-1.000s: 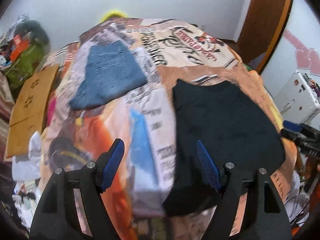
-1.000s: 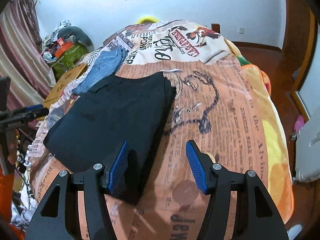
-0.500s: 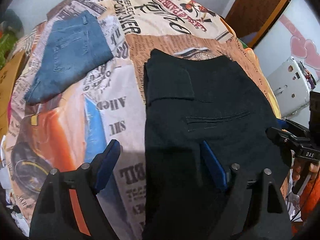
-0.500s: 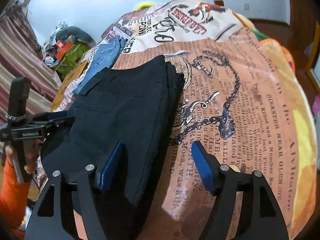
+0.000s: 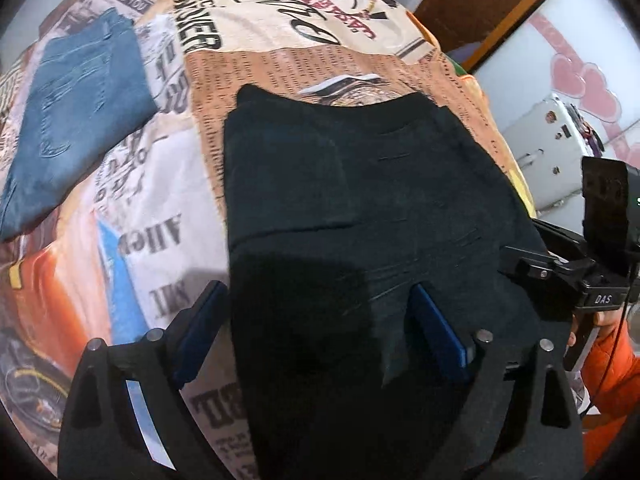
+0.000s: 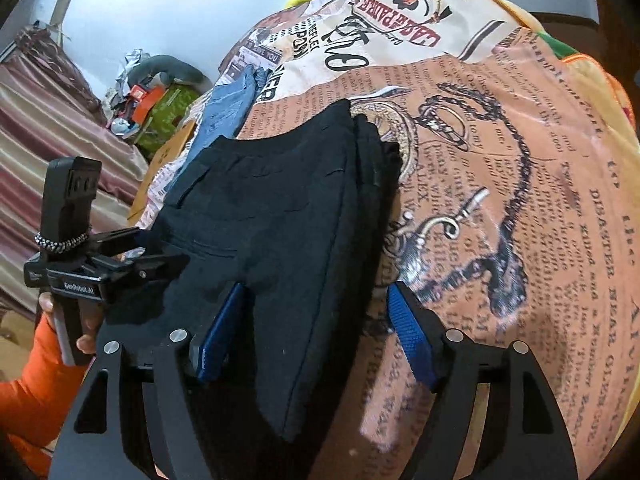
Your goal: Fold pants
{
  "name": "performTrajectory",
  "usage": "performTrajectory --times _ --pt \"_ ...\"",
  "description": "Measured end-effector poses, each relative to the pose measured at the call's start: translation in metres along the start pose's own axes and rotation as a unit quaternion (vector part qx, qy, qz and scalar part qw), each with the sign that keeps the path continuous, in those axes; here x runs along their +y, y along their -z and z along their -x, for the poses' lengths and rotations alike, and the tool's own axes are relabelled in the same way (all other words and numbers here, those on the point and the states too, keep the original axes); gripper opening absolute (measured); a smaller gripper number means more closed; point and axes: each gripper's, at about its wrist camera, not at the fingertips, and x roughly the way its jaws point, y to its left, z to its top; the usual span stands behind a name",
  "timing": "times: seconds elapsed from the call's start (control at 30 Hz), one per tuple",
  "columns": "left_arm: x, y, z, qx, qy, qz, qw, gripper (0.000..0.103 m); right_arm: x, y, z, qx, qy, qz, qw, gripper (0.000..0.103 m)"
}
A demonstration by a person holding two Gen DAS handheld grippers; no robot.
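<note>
The left hand-held gripper (image 5: 316,332) is hanging released over the near left edge of the black pants (image 5: 360,208), its jaws opening, with cloth lying between the blue pads (image 5: 434,332) but not pinched. The right hand-held gripper (image 6: 316,332) is likewise released and opening, straddling the pants' near right edge, one pad over the fabric and the other over the bedspread (image 6: 520,200).

The pants are lying already folded into a thick stack on the bed, waistband end farthest from the grippers. A folded pair of blue jeans (image 5: 76,120) is resting well apart to the far left.

To do this step well, I judge both grippers should be settling low enough to catch every layer at the near edge, pinching at matching points on each side, so the stack is lifting evenly and folding toward the far end without skewing.

The nearest edge of the pants is hiding beneath the gripper bodies in both views, so the layer count there is unclear. Dark fabric is swallowing seams and creases. Only an orange sleeve (image 6: 28,392) is showing of the person.
</note>
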Motion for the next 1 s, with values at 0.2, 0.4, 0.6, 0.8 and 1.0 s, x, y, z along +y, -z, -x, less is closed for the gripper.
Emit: performTrajectory --times 0.2,0.4,0.6,0.8,1.0 --pt "-0.003 -0.011 -0.003 0.01 0.03 0.004 0.9995 0.088 0.003 -0.009 -0.007 0.011 -0.017 0.004 1.0 0.068" --pt "0.0 -0.017 0.001 0.021 0.02 0.01 0.9995 0.064 0.006 -0.013 -0.011 0.017 -0.027 0.01 0.999 0.044" --pt "-0.01 -0.009 0.012 0.009 -0.009 0.001 0.9999 0.046 0.023 -0.013 -0.003 0.006 -0.02 0.055 0.998 0.03" --pt "-0.029 0.001 0.042 -0.03 -0.03 -0.035 0.9985 0.028 0.038 -0.014 0.01 -0.016 -0.019 0.082 0.996 0.027" --pt "-0.037 0.009 0.073 -0.064 -0.04 -0.04 0.9963 0.026 0.06 -0.02 0.026 -0.042 -0.021 0.106 0.993 0.025"
